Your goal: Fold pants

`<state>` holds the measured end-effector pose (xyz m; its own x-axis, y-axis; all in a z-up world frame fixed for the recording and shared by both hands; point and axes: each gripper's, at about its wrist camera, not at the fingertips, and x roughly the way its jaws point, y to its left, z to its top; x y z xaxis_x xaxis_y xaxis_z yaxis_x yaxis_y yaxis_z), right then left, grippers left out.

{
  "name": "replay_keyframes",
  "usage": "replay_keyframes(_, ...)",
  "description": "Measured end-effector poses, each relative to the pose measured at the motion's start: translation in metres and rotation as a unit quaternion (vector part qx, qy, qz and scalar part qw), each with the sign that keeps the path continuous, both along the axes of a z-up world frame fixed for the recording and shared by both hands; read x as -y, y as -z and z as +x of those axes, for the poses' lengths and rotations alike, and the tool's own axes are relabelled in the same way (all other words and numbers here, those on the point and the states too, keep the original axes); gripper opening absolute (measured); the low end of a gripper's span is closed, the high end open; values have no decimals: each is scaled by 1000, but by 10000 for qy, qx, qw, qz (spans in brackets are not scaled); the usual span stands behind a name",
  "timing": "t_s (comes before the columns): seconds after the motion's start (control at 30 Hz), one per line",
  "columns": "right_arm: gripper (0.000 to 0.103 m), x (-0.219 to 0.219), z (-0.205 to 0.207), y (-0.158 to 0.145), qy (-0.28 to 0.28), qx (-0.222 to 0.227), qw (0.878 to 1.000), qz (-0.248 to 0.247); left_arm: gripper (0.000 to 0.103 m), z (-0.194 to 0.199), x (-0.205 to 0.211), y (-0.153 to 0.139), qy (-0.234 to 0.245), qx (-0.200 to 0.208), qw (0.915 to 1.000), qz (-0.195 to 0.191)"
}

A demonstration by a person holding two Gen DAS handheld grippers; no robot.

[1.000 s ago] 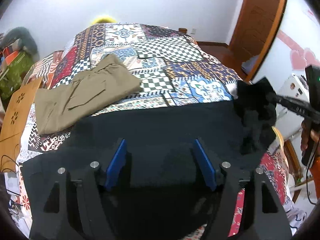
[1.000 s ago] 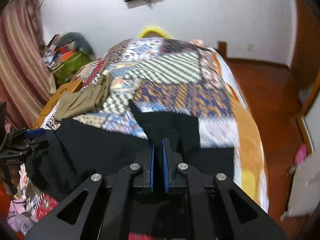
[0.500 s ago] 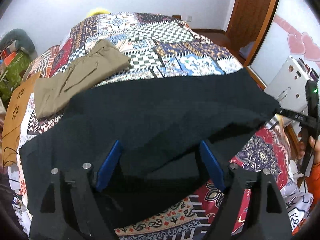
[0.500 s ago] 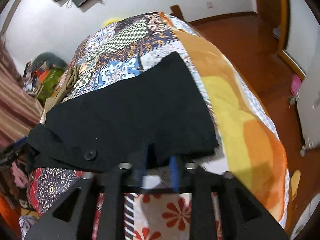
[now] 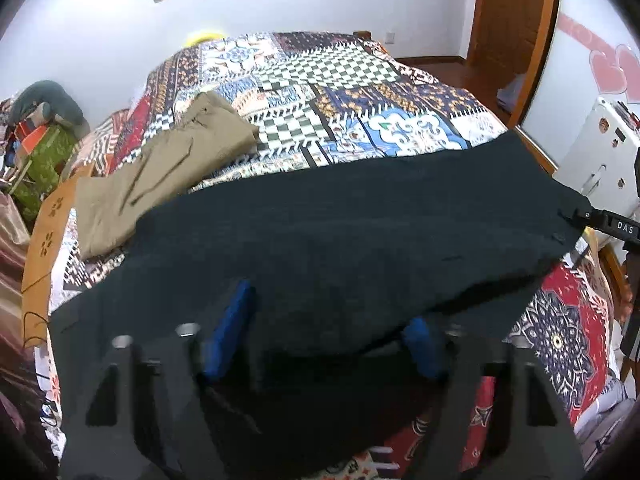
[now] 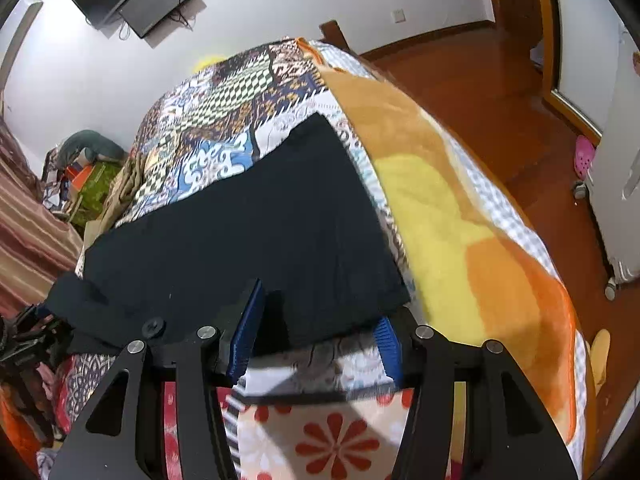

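Black pants [image 5: 340, 240]: matte, soft woven cloth, spread flat & wide across the near end of the bed [image 5: 340, 80], roughly a long rectangle w/ a folded-over layer along the near edge. In the right wrist view the same pants [image 6: 248, 232] reach to the bed's side edge; a round black button [image 6: 154, 326] sits at the near left corner.

Left hand-held gripper [image 5: 324, 336]: jaws have just been closing but stand spread; blue ribbed pads either side of the near pants edge, cloth between them, the pad on the right half hidden under the fold. Cannot tell if the pads press the cloth.

Right hand-held gripper [image 6: 314, 332]: jaws have just been opening, now spread apart; the pants' near edge lies between the blue pads, not pinched.

Around: patchwork quilt on the bed, checks & ornate tiles in blue, red, white. Tan pants [image 5: 160, 168], folded, smooth twill, lie further up the bed at left, just beside the black ones. Fuzzy orange-yellow blanket [image 6: 460, 216] drapes the bed's right side. Wood floor [image 6: 480, 92], glossy brown.
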<state>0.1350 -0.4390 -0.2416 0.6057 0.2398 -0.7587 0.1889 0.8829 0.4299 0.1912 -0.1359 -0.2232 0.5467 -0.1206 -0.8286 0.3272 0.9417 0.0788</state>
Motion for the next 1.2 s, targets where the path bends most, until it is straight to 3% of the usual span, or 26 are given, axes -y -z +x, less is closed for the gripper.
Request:
replay_keyframes(0.13, 17, 5, 6, -7, -22, 163, 9998, -115, 33, 1, 3, -5, 128, 128, 9998, -20)
replay_keyframes(0.2, 13, 7, 11, -12, -36, 270, 9995, -137, 23, -1, 7, -8, 243, 219, 9995, 43)
replay_keyframes(0.37, 9, 8, 27, -38, -149, 635, 9971, -388, 12, -6, 8, -15, 394, 255, 9989, -19)
replay_keyframes(0.53, 8, 7, 28, -69, -198, 1113, 9915, -644, 11, -13, 3, -19, 537, 34, 9982, -260)
replay_keyframes(0.63, 9, 8, 24, -63, -173, 1011, 9920, -735, 12, -15, 2, -10, 610, -319, 9968, -403)
replay_keyframes(0.73, 9, 10, 20, -38, -177, 591, 9960, -653, 16, -17, 1, -1, 569, -570, 9957, -468)
replay_keyframes(0.9, 14, 15, 7, -1, -245, -81, 9984, -503, 31, -26, -6, -8, 578, -709, 9943, -554)
replay_keyframes(0.97, 19, 18, 0, 1, -188, -145, 9981, -569, 37, -30, -10, -15, 582, -702, 9940, -606)
replay_keyframes(1.07, 28, 26, -7, -6, -42, -223, 9976, -661, 56, -37, -20, -31, 468, -576, 9949, -685)
replay_keyframes(1.2, 31, 37, -13, -16, 116, -219, 9971, -720, 63, -40, -35, -55, 219, -196, 9965, -786)
